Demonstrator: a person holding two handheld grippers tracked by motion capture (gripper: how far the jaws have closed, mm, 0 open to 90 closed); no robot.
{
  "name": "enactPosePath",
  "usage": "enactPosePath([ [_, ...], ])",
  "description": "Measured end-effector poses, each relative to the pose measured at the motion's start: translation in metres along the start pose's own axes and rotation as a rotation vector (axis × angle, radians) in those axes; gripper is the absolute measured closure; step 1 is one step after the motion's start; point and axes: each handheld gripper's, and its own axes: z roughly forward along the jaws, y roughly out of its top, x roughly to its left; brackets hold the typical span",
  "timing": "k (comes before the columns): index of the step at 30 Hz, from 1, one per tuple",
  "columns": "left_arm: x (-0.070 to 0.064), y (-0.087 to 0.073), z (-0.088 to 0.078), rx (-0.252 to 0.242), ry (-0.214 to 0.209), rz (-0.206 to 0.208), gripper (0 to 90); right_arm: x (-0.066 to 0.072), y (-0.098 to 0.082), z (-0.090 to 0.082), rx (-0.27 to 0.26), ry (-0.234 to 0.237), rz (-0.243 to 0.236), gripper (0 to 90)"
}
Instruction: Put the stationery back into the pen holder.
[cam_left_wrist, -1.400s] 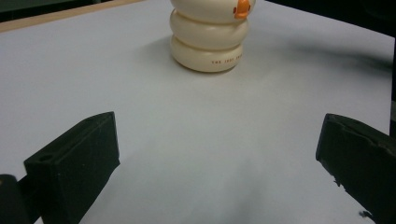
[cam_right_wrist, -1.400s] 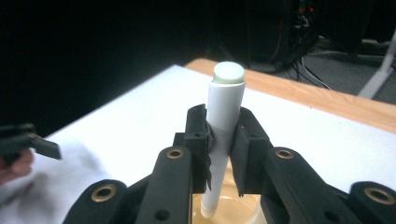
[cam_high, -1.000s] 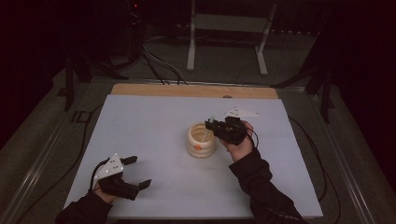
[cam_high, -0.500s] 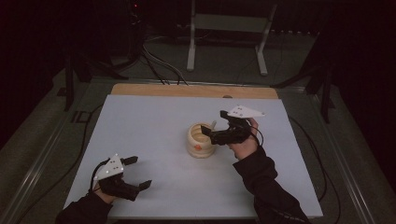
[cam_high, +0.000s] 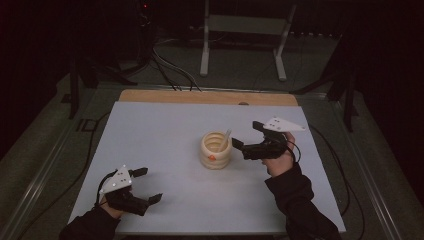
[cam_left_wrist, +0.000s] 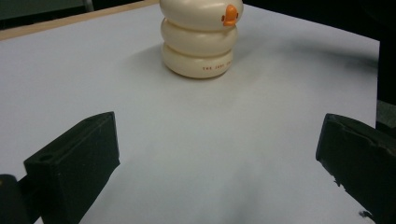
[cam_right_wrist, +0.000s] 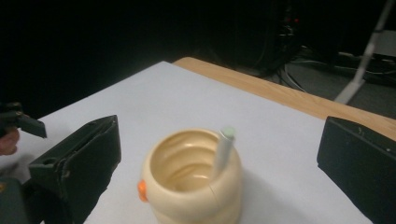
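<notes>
R gripper view looks into the cream ribbed duck-beak holder (cam_right_wrist: 191, 179) mid-mat w/ white pen (cam_right_wrist: 223, 150) leaning inside, right gripper (cam_high: 248, 141) just opened, empty; left gripper (cam_high: 145, 185) released.

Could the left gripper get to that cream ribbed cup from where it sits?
Probably yes: the left gripper is open, and only bare white table lies between it and the cup.

Cream ribbed ceramic holder (cam_right_wrist: 194, 186) with a little orange nub sits on the pale grey table (cam_right_wrist: 163, 98); a thin white pen (cam_right_wrist: 223, 151) leans inside. Right gripper (cam_right_wrist: 219, 161) jaws just opened wide, nothing gripped.
</notes>
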Motion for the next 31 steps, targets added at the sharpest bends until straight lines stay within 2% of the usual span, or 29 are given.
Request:
enactPosePath([
  [7, 0.0, 0.0, 0.0, -0.001, -0.005, -0.001, 0.2, -0.009, -0.019, -0.014, 0.01, -0.013, 0.034, 0.0],
  [17, 0.0, -0.001, 0.0, 0.003, -0.012, 0.001, 0.2, -0.01, -0.056, -0.023, 0.046, -0.043, 0.038, 0.0],
  [20, 0.0, -0.001, 0.0, 0.001, -0.013, 0.002, 0.2, -0.011, -0.068, -0.025, 0.049, -0.035, 0.041, 0.0],
  [25, 0.0, -0.002, -0.001, 0.001, -0.017, 0.003, 0.2, -0.012, -0.09, -0.032, 0.053, -0.032, 0.02, 0.0],
  [31, 0.0, -0.003, -0.002, -0.001, -0.022, 0.006, 0.2, -0.015, -0.117, -0.048, 0.071, -0.067, -0.003, 0.0],
])
